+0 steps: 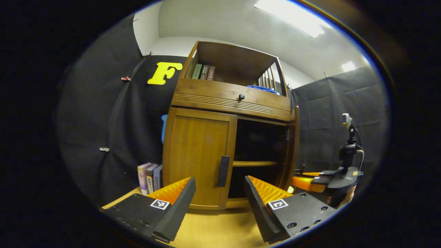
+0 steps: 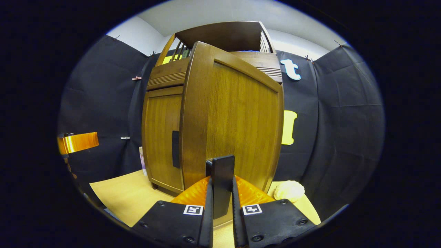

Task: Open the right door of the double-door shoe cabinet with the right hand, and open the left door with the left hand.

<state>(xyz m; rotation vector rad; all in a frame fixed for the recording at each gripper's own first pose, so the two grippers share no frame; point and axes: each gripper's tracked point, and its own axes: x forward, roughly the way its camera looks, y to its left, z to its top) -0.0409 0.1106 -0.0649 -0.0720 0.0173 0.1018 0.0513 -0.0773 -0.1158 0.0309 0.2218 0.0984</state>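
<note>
The right tongs are pinched tight on the dark handle of the right door, one finger on each side, because squeezing the handle lets the hand swing the door. That door stands open, turned out from the shoe cabinet, and in the left gripper view you can see the dark shelves inside. The left tongs are spread wide with nothing between them. They point at the left door, which is shut, and its dark handle sits just ahead in the gap between the fingers. I think they are open like that so they can slip around the handle next. The cabinet stands on a light wooden bench, with some books beside it.
</note>
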